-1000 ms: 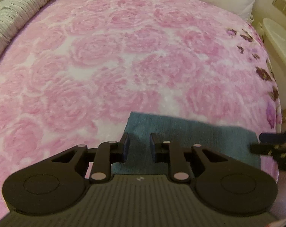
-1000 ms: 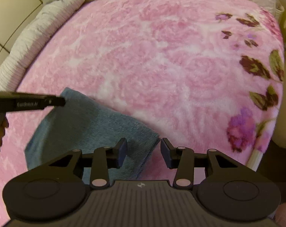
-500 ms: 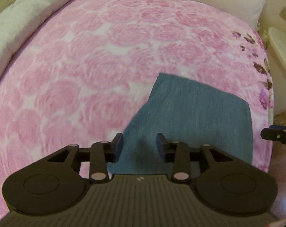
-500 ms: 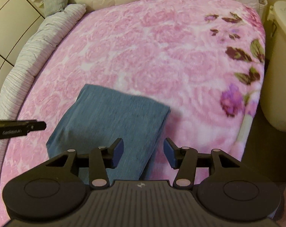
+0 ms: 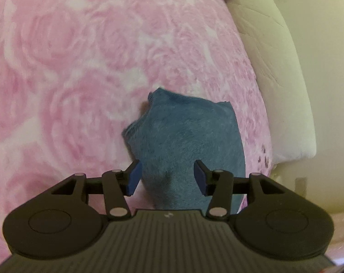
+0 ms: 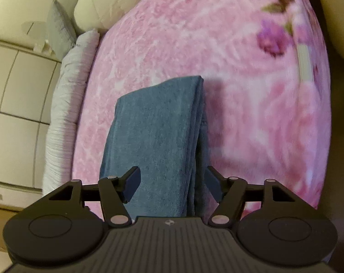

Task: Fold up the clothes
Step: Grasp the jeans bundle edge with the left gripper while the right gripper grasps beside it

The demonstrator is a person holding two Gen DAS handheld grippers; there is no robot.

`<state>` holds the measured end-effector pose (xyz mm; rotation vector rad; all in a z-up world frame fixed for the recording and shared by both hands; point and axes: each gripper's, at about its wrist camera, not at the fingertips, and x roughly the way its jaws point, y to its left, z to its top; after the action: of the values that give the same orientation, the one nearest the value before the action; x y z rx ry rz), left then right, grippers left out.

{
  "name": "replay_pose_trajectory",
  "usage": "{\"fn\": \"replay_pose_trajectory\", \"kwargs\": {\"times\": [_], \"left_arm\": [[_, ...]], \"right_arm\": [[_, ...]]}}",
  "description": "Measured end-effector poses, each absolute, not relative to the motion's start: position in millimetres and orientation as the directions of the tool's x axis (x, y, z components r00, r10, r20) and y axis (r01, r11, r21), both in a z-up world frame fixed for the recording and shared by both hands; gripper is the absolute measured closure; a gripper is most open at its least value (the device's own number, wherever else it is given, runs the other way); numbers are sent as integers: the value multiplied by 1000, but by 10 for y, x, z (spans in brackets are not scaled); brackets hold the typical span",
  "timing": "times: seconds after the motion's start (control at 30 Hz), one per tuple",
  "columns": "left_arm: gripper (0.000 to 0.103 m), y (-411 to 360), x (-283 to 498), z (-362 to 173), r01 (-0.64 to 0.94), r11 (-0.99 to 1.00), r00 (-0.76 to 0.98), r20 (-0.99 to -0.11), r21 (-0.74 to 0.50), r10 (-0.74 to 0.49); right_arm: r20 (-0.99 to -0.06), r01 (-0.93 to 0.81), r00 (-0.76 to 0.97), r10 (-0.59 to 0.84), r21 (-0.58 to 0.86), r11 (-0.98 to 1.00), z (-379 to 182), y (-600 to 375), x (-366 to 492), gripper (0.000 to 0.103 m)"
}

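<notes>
A blue terry cloth (image 5: 185, 141) lies folded on the pink rose blanket (image 5: 69, 68). My left gripper (image 5: 167, 176) hovers over the cloth's near end. Its jaws are opening, the cloth lies between them, and the pads (image 5: 133, 177) stand clear of it. In the right wrist view the same cloth (image 6: 156, 132) is a long narrow stack with its layered edges along the right side. My right gripper (image 6: 172, 182) straddles the near end of that stack. Its jaws are also opening, wide apart, with neither pad (image 6: 132, 183) pressing on the fabric.
A cream pillow (image 5: 276, 72) borders the blanket beside the cloth. A striped white bolster (image 6: 64, 104) runs along the bed's far side, with a grey cushion (image 6: 58, 29) and pale panelled doors (image 6: 17, 113) behind it. Brown and purple flowers (image 6: 272, 38) mark the blanket's edge.
Both grippers' jaws have spread wider and both views have rolled. The cloth has gone from a broad flat rectangle to a narrower folded stack. Neither gripper shows in the other's view any more.
</notes>
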<state>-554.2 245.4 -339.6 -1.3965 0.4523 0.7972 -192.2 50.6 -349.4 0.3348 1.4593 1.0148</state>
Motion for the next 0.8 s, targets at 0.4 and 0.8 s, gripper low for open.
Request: {"fn": "replay_pose_trajectory", "kwargs": {"times": [0.4, 0.8], "left_arm": [[56, 2223, -5481, -4091, -572, -211, 724, -609, -792, 323], [49, 2339, -5259, -4336, -472, -266, 744, -542, -840, 390]], "right_arm": [[-614, -292, -234, 754, 784, 548, -4054, 772, -1763, 18], [-538, -291, -255, 803, 835, 467, -4253, 1380, -1469, 26]]}}
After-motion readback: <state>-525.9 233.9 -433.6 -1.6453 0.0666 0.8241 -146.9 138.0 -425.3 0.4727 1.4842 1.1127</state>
